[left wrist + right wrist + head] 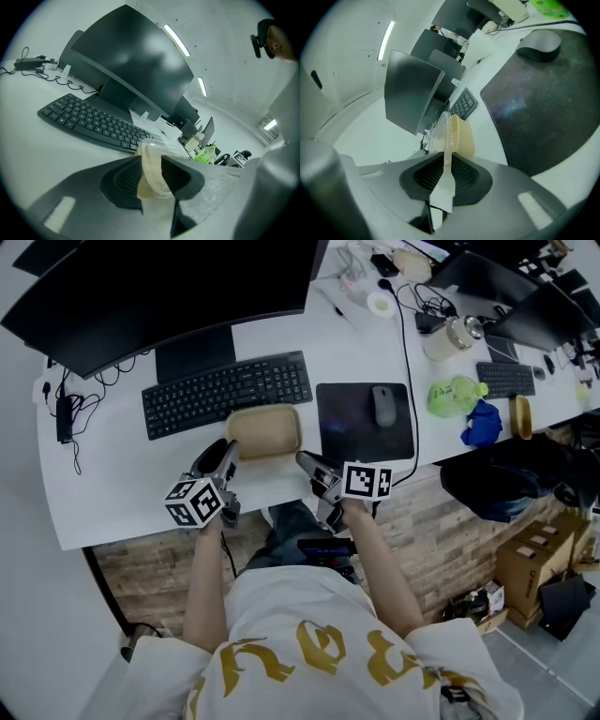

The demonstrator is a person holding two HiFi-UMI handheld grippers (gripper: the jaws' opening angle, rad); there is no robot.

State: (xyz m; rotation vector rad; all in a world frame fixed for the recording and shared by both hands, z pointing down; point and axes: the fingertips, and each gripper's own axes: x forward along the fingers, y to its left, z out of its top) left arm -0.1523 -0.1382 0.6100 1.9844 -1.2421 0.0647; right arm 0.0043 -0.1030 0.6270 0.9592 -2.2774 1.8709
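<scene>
Nearest the person, on the side of the black keyboard (228, 392) that faces them, both tools meet one thing: a beige rectangular food box (265, 430) with a clear plastic lid, lying on the white desk (112, 488) just in front of the keyboard's right half. Its long axis runs parallel to the keyboard, so one short end faces each tool and neither hand is the nearer. The left gripper (230, 452) has its jaws closed a moderate way onto the left near corner; the left gripper view shows the box rim and lid (152, 161) pinched between the ribbed pads (125, 180). The right gripper (305, 462) is nearly closed, with only the thin rim of the box (461, 136) caught between its pads (464, 174), seen edge-on. Right of the keyboard a dark square mouse pad (361, 432) carries a grey mouse (383, 405). Behind the keyboard stands a wide black monitor (178, 287).
</scene>
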